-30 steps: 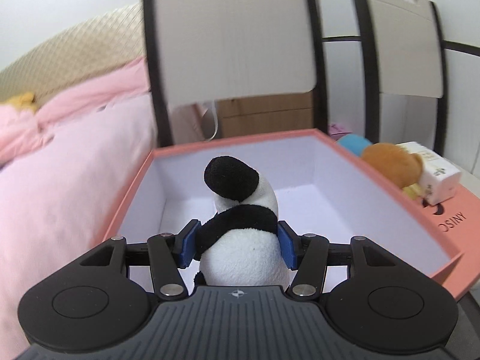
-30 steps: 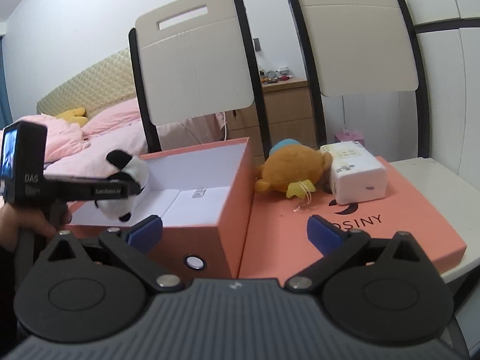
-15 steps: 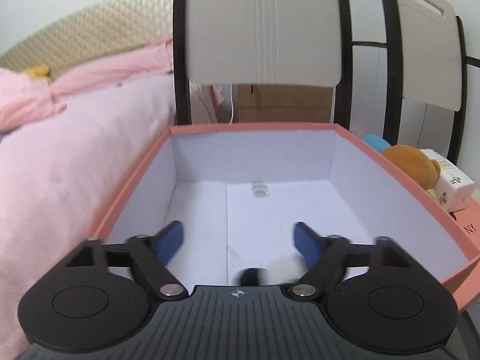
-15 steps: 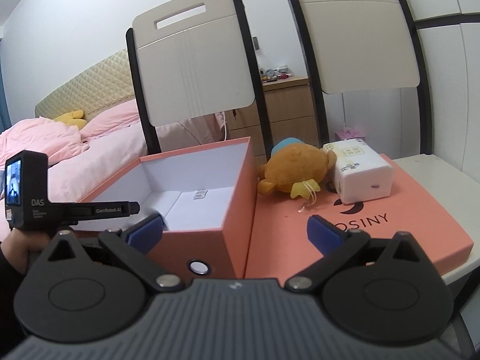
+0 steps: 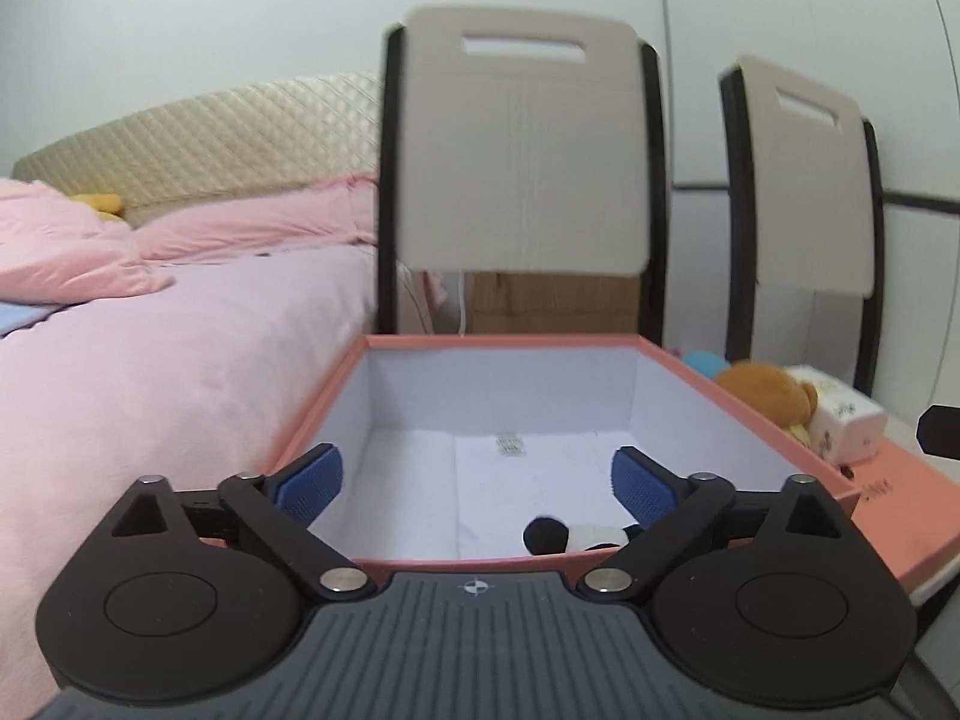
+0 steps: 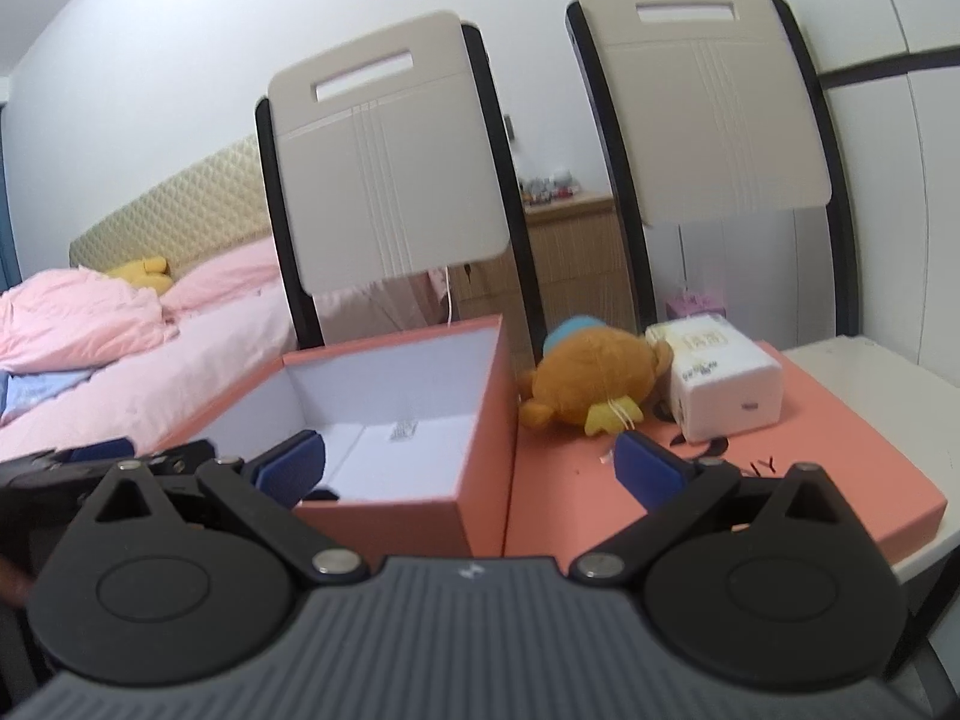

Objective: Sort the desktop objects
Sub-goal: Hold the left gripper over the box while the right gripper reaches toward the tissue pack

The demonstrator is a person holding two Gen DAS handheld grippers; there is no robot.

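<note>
Already inside the open salmon-pink cardboard box (image 5: 744, 408), the small black-and-white panda plush (image 5: 576, 535) is seen lying on the white floor near the front wall, toward the right. It is judged light, soft and easily squashed, so a hold around its middle would serve best. Above the box's near edge the left gripper (image 5: 474, 477) is held with its blue pads spread wide and nothing between them. Further right, on the flat pink lid (image 6: 840, 420), an orange-brown plush toy (image 6: 591, 381) is found touching a white paper tissue pack (image 6: 723, 381). Both are faced by the right gripper (image 6: 471, 465), likewise spread wide and empty. The plush should give under pressure; the pack seems light.
</note>
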